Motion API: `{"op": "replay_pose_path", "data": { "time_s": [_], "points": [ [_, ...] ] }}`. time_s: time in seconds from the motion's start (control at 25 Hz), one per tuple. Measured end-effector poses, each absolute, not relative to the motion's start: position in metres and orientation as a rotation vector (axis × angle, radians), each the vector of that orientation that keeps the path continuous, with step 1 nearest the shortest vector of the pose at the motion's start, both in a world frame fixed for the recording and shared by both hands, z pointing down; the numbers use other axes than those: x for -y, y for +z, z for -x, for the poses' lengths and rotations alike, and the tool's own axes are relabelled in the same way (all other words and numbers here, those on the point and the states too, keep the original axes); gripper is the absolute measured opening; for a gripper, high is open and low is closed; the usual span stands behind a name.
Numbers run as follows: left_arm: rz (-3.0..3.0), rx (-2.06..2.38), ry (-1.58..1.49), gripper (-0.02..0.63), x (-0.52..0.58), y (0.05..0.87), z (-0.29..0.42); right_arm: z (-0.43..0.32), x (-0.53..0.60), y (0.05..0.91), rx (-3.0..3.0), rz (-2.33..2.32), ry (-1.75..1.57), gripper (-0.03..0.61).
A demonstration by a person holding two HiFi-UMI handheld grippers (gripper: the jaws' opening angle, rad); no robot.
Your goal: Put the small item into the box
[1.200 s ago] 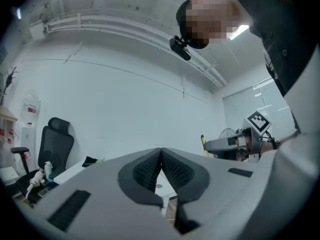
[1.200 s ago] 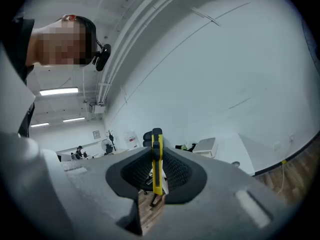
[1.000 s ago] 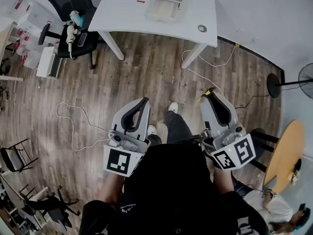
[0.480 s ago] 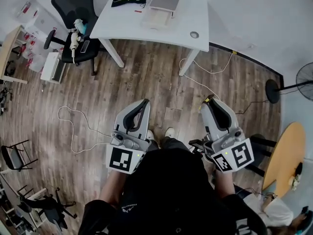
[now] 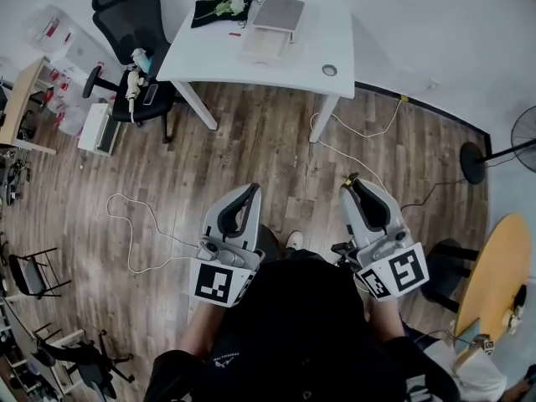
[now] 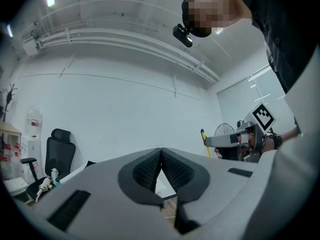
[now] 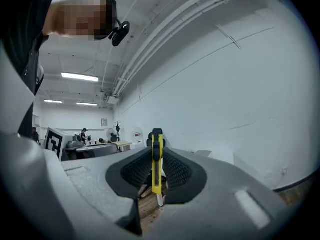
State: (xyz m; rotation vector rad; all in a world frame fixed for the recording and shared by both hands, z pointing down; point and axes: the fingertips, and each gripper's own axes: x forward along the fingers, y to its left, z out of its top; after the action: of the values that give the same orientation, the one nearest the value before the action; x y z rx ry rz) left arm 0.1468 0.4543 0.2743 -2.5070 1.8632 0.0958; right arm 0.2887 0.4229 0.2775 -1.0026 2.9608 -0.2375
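Your right gripper (image 7: 156, 156) is clamped on a yellow utility knife (image 7: 157, 171). The knife stands upright between the ribbed pads, and its black-capped end pokes out past the jaw tips. Your left gripper (image 6: 161, 153) has its jaws pressed together with nothing between them. In the head view you hold both grippers close in front of your body over the wooden floor (image 5: 251, 141), one to the left and one to the right, both pointing toward the far white surface (image 5: 209, 53). On that surface, well apart from the knife, lies a pale shallow box (image 5: 268, 47). A flat grey item (image 5: 279, 12) sits just beyond it, and to its left is a black cloth (image 5: 209, 12) carrying a white flower (image 5: 230, 7). A black office chair (image 5: 126, 15) stands at the surface's left end.
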Motion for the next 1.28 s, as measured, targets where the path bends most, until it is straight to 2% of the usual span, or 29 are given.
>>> {"op": "replay_pose_path", "data": {
  "time_s": [0.32, 0.76, 1.28],
  "points": [
    [2.547, -1.918, 0.175, 0.005, -0.429, 0.286, -0.131, -0.271, -0.397, 0.289, -2.987, 1.019, -0.243, 0.068],
    [2.555, -1.858, 0.133, 0.005, -0.348, 0.285, -0.033, -0.193, -0.321, 0.285, -2.952, 1.119, -0.253, 0.069],
    [2.655, -1.751, 0.227, 0.005, -0.281, 0.283, 0.045, -0.107, -0.257, 0.287, -2.868, 1.239, -0.255, 0.068]
  ]
}}
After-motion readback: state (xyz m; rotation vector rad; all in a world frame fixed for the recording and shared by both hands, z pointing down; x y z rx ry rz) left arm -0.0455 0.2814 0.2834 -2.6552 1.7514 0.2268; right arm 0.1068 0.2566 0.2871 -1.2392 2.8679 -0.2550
